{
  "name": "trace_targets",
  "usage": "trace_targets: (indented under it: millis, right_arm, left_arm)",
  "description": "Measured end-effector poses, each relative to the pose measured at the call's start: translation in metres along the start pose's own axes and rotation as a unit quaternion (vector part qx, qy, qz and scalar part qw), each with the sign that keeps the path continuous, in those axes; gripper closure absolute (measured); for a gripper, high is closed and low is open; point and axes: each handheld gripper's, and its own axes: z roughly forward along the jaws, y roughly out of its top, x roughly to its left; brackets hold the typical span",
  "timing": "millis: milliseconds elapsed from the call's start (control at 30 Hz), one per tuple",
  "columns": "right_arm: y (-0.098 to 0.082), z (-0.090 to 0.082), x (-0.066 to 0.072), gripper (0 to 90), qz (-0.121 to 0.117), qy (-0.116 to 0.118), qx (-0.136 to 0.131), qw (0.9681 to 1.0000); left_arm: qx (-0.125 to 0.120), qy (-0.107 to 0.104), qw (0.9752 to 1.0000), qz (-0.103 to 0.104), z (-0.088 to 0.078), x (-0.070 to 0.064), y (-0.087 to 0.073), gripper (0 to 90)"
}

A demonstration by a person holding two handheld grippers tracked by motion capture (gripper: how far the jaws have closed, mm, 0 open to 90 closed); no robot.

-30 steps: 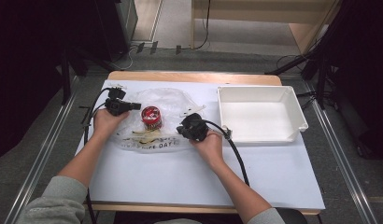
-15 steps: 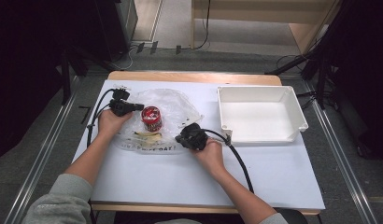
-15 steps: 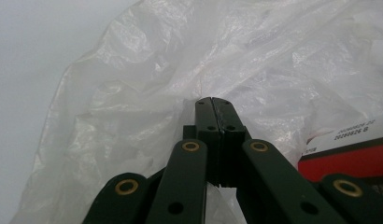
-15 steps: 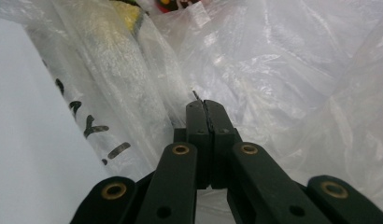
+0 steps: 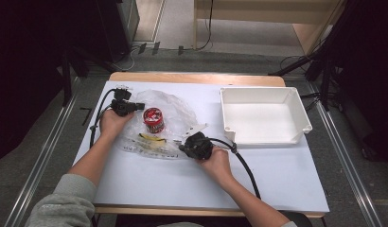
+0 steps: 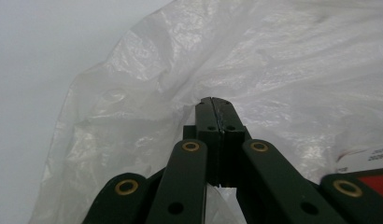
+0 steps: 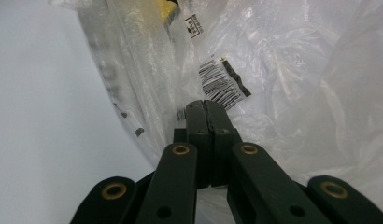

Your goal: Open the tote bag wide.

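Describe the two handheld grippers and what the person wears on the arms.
Both the left gripper and the right gripper are black, with two flat jaws on bars pinned by brass-ringed rivets. A black cable trails from the right one, another from the left. A grey-green sleeve is pushed up the left arm.

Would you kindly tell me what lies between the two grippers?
In the high view, a red can inside the clear bag sits between the left gripper and right gripper.

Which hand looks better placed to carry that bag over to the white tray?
Probably the right. The right gripper pinches the plastic bag at its near edge, on the side toward the white tray. The left gripper holds the far-left edge, farther away.
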Motion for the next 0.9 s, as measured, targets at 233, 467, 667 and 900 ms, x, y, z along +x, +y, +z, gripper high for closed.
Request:
trace_targets:
  millis: [233, 467, 667, 900]
  right_arm:
    - [-0.007, -0.005, 0.003, 90.0, -0.009, 0.015, 0.000, 0.9999]
    - [-0.005, -0.005, 0.005, 90.0, -0.014, 0.004, 0.004, 0.9999]
    - [0.002, -0.006, 0.000, 90.0, -0.007, 0.003, -0.008, 0.9999]
    - [0.012, -0.015, -0.003, 85.6, 0.012, 0.009, -0.027, 0.9995]
  left_arm:
    - [-0.004, 0.007, 0.9999, -0.013, -0.001, 0.003, 0.000, 90.0]
    - [0.007, -0.002, 0.9996, -0.028, -0.004, 0.002, 0.002, 90.0]
    - [0.007, -0.035, 0.9989, -0.029, -0.017, -0.005, 0.005, 88.5]
    - [0.011, -0.044, 0.9989, -0.009, -0.036, -0.018, 0.011, 81.1]
